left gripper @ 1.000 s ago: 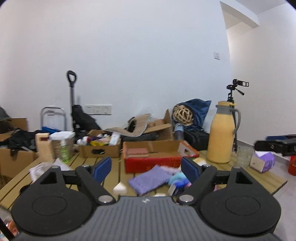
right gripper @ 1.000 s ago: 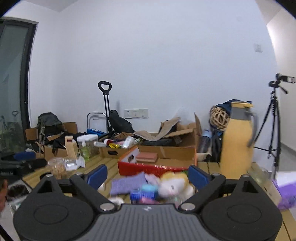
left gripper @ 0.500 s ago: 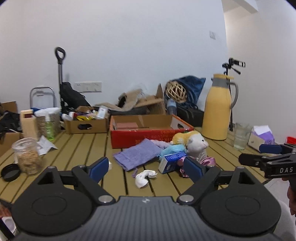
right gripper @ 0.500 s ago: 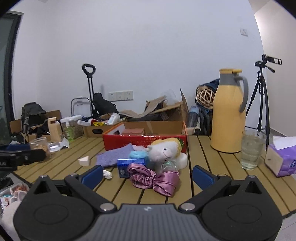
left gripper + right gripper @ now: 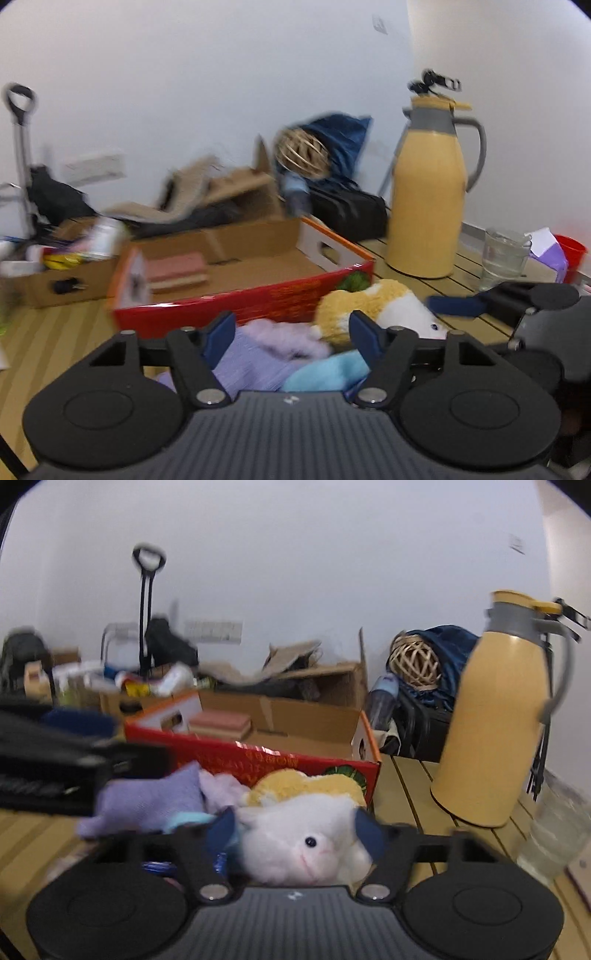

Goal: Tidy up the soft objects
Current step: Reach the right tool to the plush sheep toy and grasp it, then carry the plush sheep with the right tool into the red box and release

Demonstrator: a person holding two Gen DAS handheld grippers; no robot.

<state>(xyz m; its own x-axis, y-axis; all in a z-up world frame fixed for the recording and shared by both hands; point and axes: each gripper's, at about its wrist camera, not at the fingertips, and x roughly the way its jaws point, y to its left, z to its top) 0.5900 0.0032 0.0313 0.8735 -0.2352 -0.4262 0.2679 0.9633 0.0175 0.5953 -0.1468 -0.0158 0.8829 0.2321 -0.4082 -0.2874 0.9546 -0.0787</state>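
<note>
A pile of soft things lies on the slatted table in front of a red box [image 5: 240, 302]. My left gripper [image 5: 291, 330] hangs over it, jaws closing, with the purple cloth [image 5: 255, 362] and a lilac fluffy piece [image 5: 284, 332] between its fingers, pads clear of them. A light-blue soft item [image 5: 325, 373] lies just under it. The white and yellow plush toy [image 5: 295, 842] fills the gap of my right gripper [image 5: 295, 832], whose closing pads press into its fur. One right finger [image 5: 454, 305] shows beside the plush toy [image 5: 369, 306].
A tall yellow thermos [image 5: 424, 206] stands right of the red box, with a glass of water [image 5: 502, 258], a purple tissue box [image 5: 546, 251] and a red cup [image 5: 572, 251] beyond. A cluttered cardboard box [image 5: 66, 284] sits at the back left.
Both grippers have come forward and down onto the pile, and their jaws have narrowed. The plush toy, earlier ahead on the table, now sits between the right fingers.
</note>
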